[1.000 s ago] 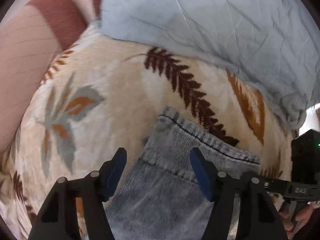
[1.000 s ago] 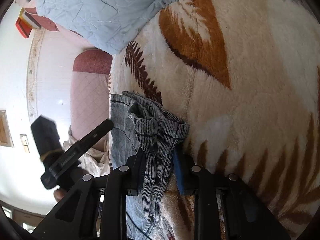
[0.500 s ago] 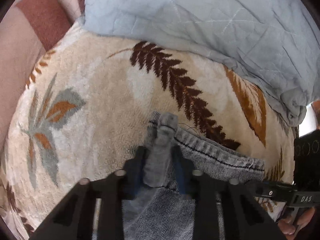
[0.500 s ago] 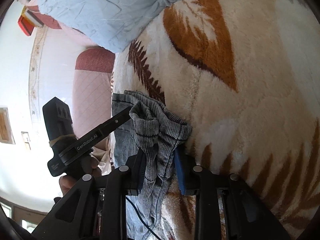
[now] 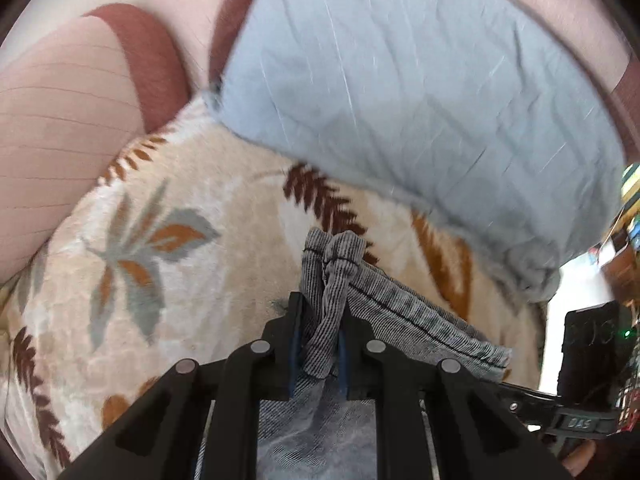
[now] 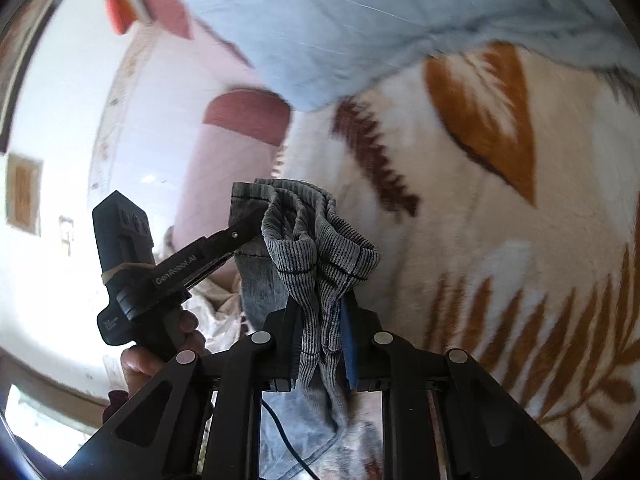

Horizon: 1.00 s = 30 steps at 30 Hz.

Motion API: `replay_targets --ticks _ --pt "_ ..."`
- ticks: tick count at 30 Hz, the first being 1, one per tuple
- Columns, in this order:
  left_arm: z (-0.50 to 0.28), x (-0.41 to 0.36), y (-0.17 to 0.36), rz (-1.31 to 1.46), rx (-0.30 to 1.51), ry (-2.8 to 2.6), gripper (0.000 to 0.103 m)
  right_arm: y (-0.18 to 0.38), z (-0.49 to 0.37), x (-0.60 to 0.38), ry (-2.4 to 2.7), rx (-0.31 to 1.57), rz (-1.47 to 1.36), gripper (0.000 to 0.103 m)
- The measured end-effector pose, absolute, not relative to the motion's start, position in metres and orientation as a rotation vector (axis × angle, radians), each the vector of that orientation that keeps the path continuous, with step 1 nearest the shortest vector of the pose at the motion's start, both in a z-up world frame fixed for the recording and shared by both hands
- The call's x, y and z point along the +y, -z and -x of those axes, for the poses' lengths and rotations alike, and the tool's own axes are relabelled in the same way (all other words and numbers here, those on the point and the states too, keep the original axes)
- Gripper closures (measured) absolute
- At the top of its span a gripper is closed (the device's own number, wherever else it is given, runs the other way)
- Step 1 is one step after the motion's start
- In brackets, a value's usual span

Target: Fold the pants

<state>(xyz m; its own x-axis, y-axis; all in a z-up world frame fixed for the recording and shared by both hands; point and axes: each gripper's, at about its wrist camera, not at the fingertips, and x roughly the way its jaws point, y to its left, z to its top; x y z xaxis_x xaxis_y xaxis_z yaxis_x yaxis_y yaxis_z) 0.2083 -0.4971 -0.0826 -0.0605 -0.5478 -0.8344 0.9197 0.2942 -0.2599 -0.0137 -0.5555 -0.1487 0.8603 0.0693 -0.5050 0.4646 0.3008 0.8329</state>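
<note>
Pants (image 5: 400, 304) hang bunched above the leaf-print blanket (image 5: 192, 280), pinched at opposite corners by left tongs (image 5: 318, 354) and right tongs (image 6: 322, 334).

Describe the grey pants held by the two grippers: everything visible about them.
The grey washed-denim pants look soft and faintly ribbed, with a dark stitched seam along the hem edge. The left gripper is shut on one bunched corner, the right gripper on another, so the edge between them spans the gap, lifted off the leaf-patterned plush blanket. The rest of the cloth hangs crumpled below the fingers; its lower part is out of view.
</note>
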Motion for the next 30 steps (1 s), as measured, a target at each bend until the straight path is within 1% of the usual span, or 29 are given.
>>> replay_targets --ticks 6,11,14,17,19,21,23,24,26,28,30 --pt "-0.224 -0.443 0.041 -0.329 0.995 1.264 0.087 0.102 0.002 -0.514 0.201 0.467 -1.046 0.088" --pt "-0.238 -0.387 0.033 -0.274 0.990 1.221 0.088 0.080 -0.012 -0.463 0.108 0.506 -0.905 0.088" --pt "-0.248 -0.355 0.042 -0.254 0.993 1.180 0.088 0.075 -0.022 -0.429 0.080 0.538 -0.813 0.088" --pt "-0.264 -0.315 0.064 -0.189 1.053 1.114 0.087 0.079 -0.034 -0.395 0.042 0.595 -0.740 0.088" --pt "-0.272 -0.289 0.083 -0.165 1.094 1.048 0.084 0.091 -0.046 -0.374 0.013 0.657 -0.706 0.088" --pt "-0.282 -0.262 0.107 -0.143 1.150 0.970 0.084 0.106 -0.058 -0.353 -0.015 0.726 -0.686 0.087" --pt "-0.290 -0.234 0.128 -0.109 1.206 0.885 0.078 0.123 -0.071 -0.333 -0.065 0.819 -0.685 0.084" --pt "-0.292 -0.220 0.138 -0.081 1.229 0.847 0.078 0.133 -0.077 -0.324 -0.089 0.872 -0.693 0.076" --pt "-0.294 -0.194 0.147 -0.033 1.252 0.808 0.078 0.152 -0.087 -0.310 -0.182 0.991 -0.761 0.069" --pt "-0.290 -0.170 0.147 0.006 1.231 0.765 0.077 0.155 -0.088 -0.303 -0.282 1.028 -0.806 0.069" --pt "-0.286 -0.150 0.142 0.048 1.205 0.758 0.077 0.144 -0.083 -0.310 -0.306 0.982 -0.812 0.069"
